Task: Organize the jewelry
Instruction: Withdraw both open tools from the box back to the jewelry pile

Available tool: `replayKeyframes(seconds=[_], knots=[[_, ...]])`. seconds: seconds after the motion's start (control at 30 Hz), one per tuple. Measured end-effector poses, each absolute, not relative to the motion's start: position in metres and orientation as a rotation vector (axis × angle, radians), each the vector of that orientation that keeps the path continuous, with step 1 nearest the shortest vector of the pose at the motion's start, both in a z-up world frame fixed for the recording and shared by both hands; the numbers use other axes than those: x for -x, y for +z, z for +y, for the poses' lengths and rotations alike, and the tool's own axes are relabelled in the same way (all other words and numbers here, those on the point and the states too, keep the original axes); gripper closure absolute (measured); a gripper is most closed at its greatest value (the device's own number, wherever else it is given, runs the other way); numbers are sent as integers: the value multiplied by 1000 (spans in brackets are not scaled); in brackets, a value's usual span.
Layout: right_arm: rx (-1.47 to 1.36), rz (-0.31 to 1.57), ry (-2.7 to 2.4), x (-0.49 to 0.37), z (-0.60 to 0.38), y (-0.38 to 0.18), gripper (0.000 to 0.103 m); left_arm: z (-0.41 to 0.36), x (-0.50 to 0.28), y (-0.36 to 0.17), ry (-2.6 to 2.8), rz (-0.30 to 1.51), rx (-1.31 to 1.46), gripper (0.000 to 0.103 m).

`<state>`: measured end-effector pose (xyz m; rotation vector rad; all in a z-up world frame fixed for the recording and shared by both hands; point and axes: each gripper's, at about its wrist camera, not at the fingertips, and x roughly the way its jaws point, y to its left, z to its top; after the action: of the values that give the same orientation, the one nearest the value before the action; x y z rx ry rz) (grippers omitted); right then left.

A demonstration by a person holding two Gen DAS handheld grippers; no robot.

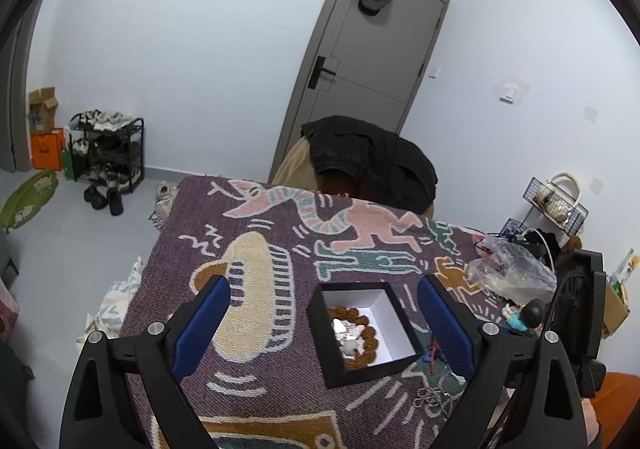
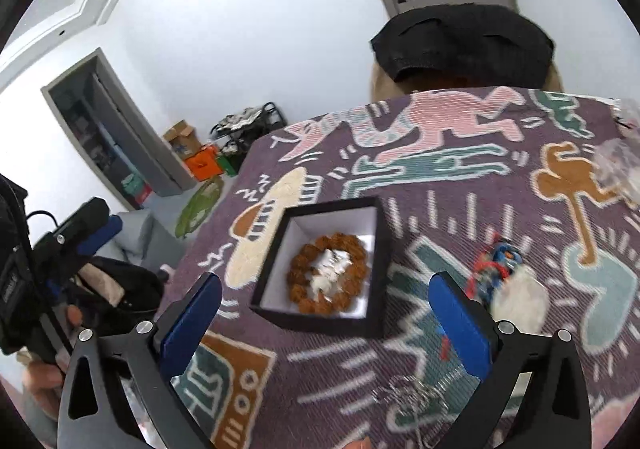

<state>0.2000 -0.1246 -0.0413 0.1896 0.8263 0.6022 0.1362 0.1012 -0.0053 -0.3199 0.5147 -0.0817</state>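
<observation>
A black box with a white inside (image 1: pixel 325 333) (image 2: pixel 276 249) stands open on the patterned cloth. In it lies a brown bead bracelet (image 1: pixel 370 343) (image 2: pixel 304 253) around small white and silver pieces (image 2: pixel 330 271). A silver chain (image 1: pixel 432 397) (image 2: pixel 412 395) lies on the cloth in front of the box, to the right. A red and blue trinket (image 1: pixel 432 353) (image 2: pixel 494 269) lies to the right of the box. My left gripper (image 1: pixel 324 325) is open and empty above the cloth. My right gripper (image 2: pixel 326 325) is open and empty just in front of the box.
The table has a purple cloth with cartoon figures (image 1: pixel 256 233) (image 2: pixel 460 153). A clear plastic bag (image 1: pixel 508 269) and a small figurine (image 1: pixel 524 315) lie at its right edge. A chair with a black garment (image 1: pixel 372 161) (image 2: pixel 460 45) stands behind the table.
</observation>
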Motion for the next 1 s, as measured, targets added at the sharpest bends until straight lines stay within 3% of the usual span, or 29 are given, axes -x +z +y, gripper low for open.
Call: replayKeyframes(seconds=[1.0], knots=[[-151,740,317,-122,-268,-39,0,-27,-118,-23,-251,587,210,8]])
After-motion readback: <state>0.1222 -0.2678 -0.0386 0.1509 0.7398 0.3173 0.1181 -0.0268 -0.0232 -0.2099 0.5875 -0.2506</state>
